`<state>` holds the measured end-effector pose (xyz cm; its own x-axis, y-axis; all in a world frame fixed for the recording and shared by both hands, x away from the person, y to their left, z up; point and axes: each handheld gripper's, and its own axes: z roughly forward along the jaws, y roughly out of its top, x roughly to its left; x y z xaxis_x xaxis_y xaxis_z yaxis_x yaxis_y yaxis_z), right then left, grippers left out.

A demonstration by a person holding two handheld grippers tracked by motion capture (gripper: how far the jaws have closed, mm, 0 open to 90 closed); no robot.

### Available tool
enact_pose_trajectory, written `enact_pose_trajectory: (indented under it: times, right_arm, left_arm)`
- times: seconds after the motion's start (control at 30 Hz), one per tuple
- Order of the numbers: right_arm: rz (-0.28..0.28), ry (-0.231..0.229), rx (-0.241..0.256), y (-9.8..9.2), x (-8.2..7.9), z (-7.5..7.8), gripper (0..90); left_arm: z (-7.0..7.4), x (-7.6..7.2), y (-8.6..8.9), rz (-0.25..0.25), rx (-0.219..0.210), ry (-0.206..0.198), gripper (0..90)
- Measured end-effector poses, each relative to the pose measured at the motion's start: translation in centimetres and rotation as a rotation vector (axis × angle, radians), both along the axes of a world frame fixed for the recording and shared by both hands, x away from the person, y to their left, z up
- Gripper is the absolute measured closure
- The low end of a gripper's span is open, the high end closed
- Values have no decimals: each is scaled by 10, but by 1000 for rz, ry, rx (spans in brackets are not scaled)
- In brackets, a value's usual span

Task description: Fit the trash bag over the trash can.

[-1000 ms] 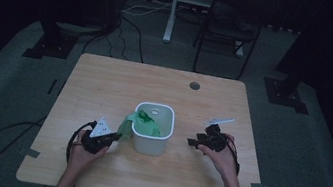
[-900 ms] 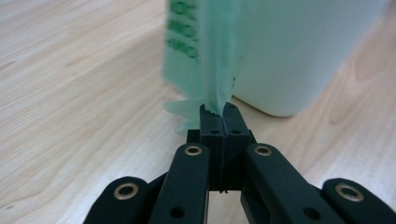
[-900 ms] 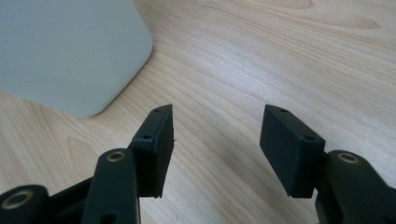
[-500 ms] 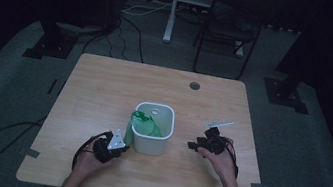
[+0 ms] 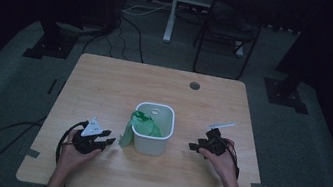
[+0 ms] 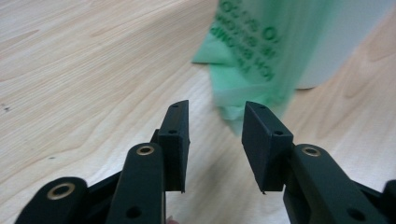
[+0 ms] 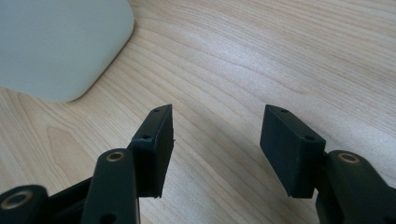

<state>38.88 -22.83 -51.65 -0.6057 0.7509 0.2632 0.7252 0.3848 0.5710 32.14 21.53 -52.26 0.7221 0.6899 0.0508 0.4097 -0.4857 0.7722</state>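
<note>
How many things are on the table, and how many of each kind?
White bin: 1
Green plastic bag, draped over the bin's left rim: 1
Handheld grippers: 2, the left gripper and the right gripper, both with fingers open
Total: 4

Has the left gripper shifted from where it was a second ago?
Yes. The left gripper has backed away from the white bin toward the table's near edge, releasing the green bag.
</note>
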Motion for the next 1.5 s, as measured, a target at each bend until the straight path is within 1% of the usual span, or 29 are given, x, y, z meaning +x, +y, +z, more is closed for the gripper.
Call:
enact_pose_trajectory:
  times: [0.03, 0.07, 0.17, 0.2, 0.27, 0.37, 0.43, 0.5, 0.57, 0.63, 0.7, 0.73, 0.77, 0.8, 0.83, 0.87, 1.0, 1.1, 1.17, 1.23, 1.27, 1.37, 1.43, 1.5]
  right_arm:
    - [1, 1, -2, 0, 0, 0, 438]
    - [4, 2, 0, 0, 0, -1, 437]
    - [1, 6, 0, 0, 1, -3, 436]
    - [-3, 8, 0, -1, 1, -3, 436]
    - [-4, 12, 1, -1, 1, -4, 436]
    - [-7, 20, 2, -1, 2, -7, 435]
    - [-7, 25, 1, -1, 2, -8, 434]
    - [-8, 24, 4, -2, 3, -9, 434]
    - [-9, 26, 8, -2, 3, -9, 434]
    - [-10, 26, 10, -2, 3, -9, 433]
    - [-13, 29, 16, -3, 3, -9, 434]
    - [-14, 29, 19, -3, 3, -9, 433]
    - [-15, 27, 22, -4, 3, -10, 433]
    - [-17, 29, 27, -4, 3, -10, 432]
    - [-19, 31, 30, -5, 3, -10, 432]
    - [-20, 32, 36, -5, 3, -10, 432]
    - [-28, 34, 54, -8, 3, -11, 433]
    - [-31, 36, 56, -8, 3, -11, 433]
    - [-31, 36, 55, -8, 3, -11, 433]
    - [-32, 35, 55, -8, 3, -11, 433]
    - [-33, 35, 56, -8, 3, -11, 433]
    - [-34, 36, 60, -8, 4, -11, 433]
    - [-33, 36, 62, -8, 4, -11, 433]
    - [-35, 37, 63, -8, 4, -11, 433]
  left_arm:
    - [-1, 2, -2, -1, 11, 4, 646]
    - [-3, 4, -5, 6, 37, 7, 658]
    - [-7, 10, -12, -9, 64, 20, 681]
    - [-8, 11, -14, -12, 67, 19, 682]
    - [-9, 14, -18, -26, 59, 19, 679]
    - [-10, 17, -24, -70, 52, 15, 650]
    - [-11, 16, -28, -102, 63, 10, 645]
    - [-13, 16, -31, -114, 95, 1, 646]
    - [-15, 16, -34, -129, 93, 9, 647]
    - [-15, 15, -37, -141, 102, 10, 655]
    - [-15, 15, -38, -150, 106, 20, 732]
    - [-15, 15, -38, -151, 109, 24, 789]
    - [-14, 14, -37, -149, 103, 27, 847]
    - [-12, 14, -35, -146, 92, 27, 889]
    - [-10, 13, -32, -136, 75, 23, 900]
    - [-6, 13, -28, -122, 52, 15, 900]
    - [4, 10, -11, -63, -3, -21, 900]
    - [14, 6, 2, -19, -38, -53, 900]
    - [21, 3, 9, 2, -59, -75, 900]
    - [27, 1, 16, 23, -64, -98, 900]
    - [30, -1, 20, 39, -74, -113, 900]
    - [38, -5, 30, 74, -90, -139, 900]
    - [41, -7, 35, 91, -96, -147, 900]
    - [45, -8, 38, 98, -108, -156, 900]
